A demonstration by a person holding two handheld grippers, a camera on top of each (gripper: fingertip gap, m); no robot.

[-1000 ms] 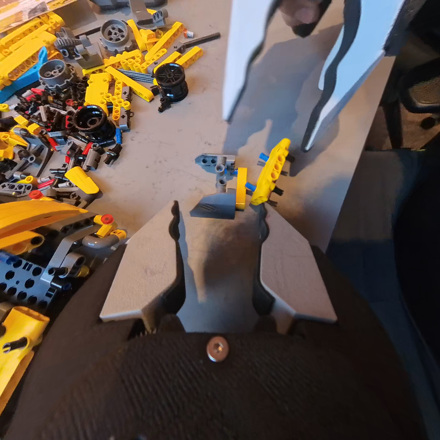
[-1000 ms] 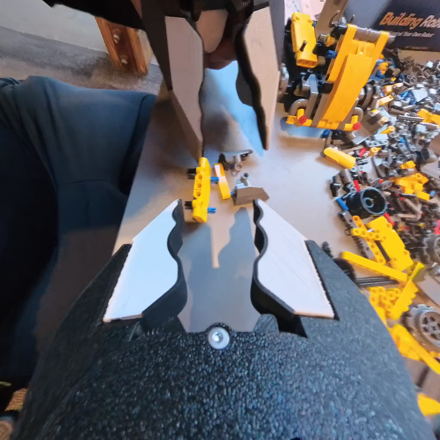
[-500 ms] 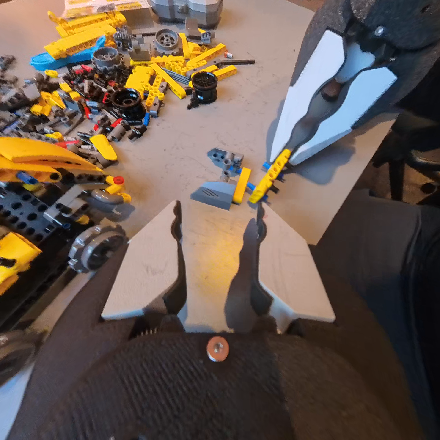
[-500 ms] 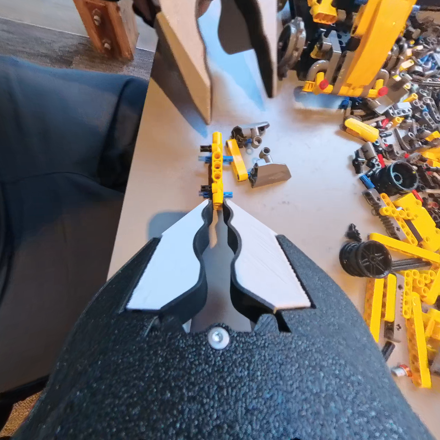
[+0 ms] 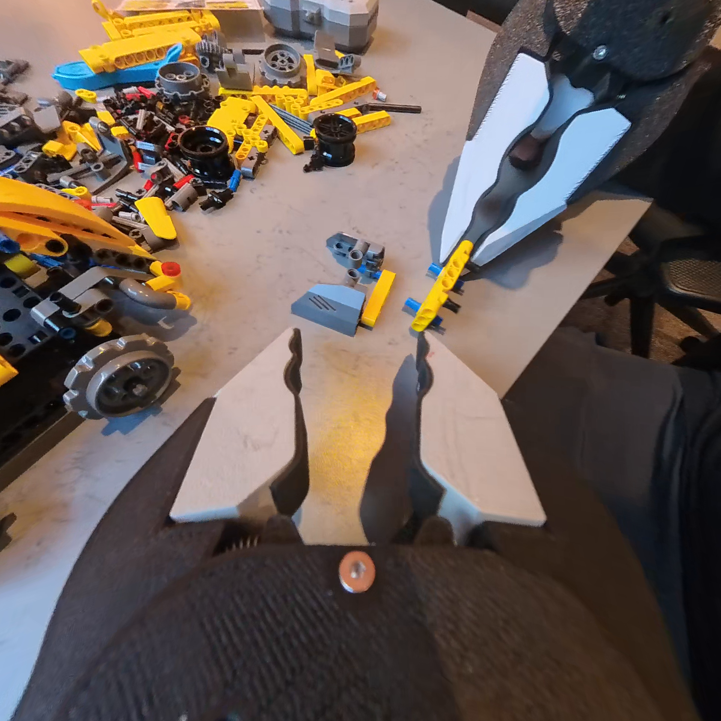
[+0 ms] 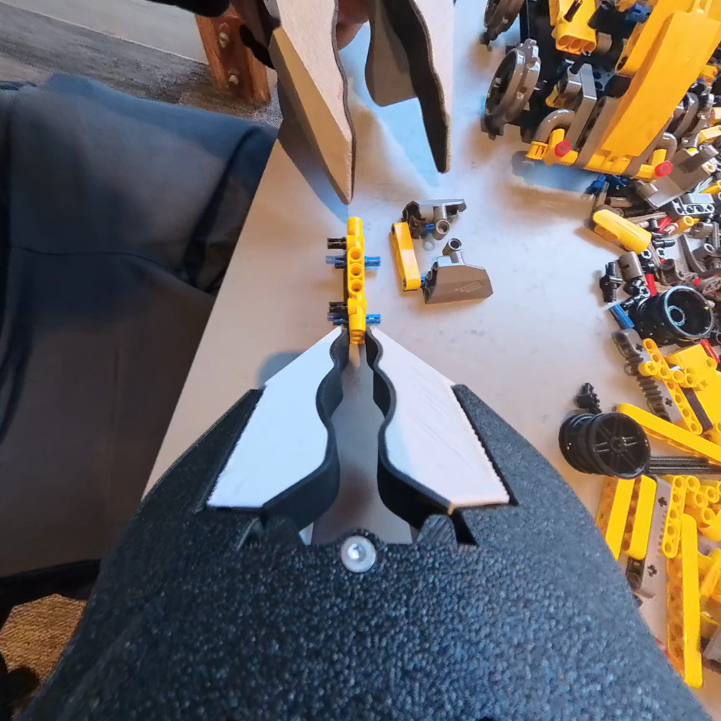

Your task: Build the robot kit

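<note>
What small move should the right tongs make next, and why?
Probably lift straight up a little. The right tongs are shut on the near end of the yellow holed plastic beam with blue and black pins, which lies near the edge of the grey table.

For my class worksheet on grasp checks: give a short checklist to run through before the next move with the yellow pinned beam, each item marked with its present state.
1. Right gripper shut on the yellow beam: ok.
2. Grip is only at the beam's end: not ok.
3. Left gripper open, holding nothing: ok.
4. Beam apart from the grey wedge piece: ok.
5. Beam lifted off the table: cannot tell.
</note>
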